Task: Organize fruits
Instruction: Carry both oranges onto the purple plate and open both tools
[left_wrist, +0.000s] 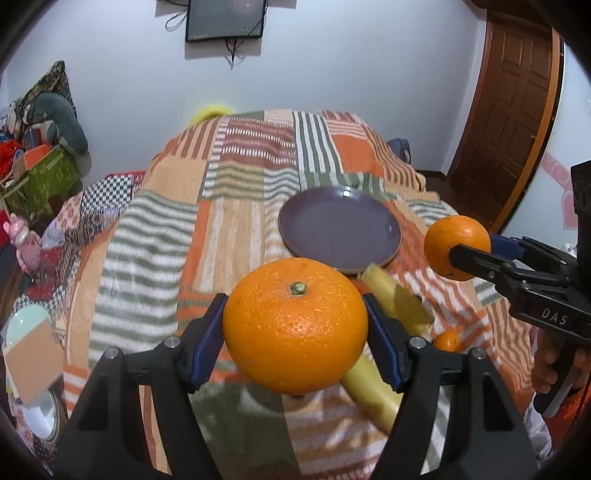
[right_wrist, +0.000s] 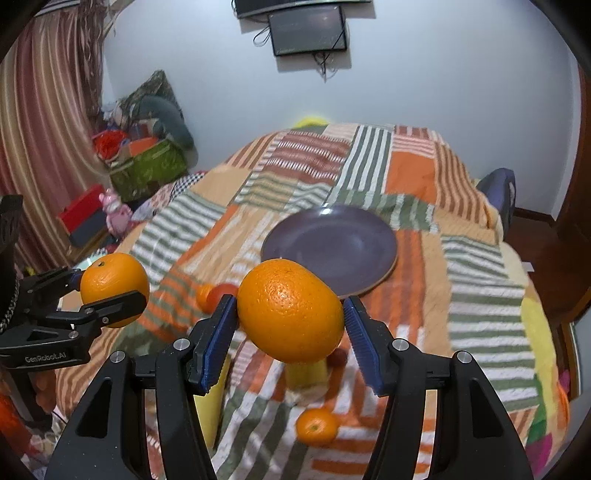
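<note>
The left tool (left_wrist: 295, 325) clamps a big orange (left_wrist: 295, 325) and the right tool (right_wrist: 290, 312) clamps another orange (right_wrist: 290, 312) — both held above the striped blanket (left_wrist: 229, 221). A purple plate (right_wrist: 332, 247) lies just beyond; a small orange (right_wrist: 317, 424) rests below.

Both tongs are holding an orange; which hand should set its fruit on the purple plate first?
Probably right. Its orange hangs just in front of the purple plate, almost over the near rim. The left tongs' orange sits farther back, offset to the plate's left.
</note>
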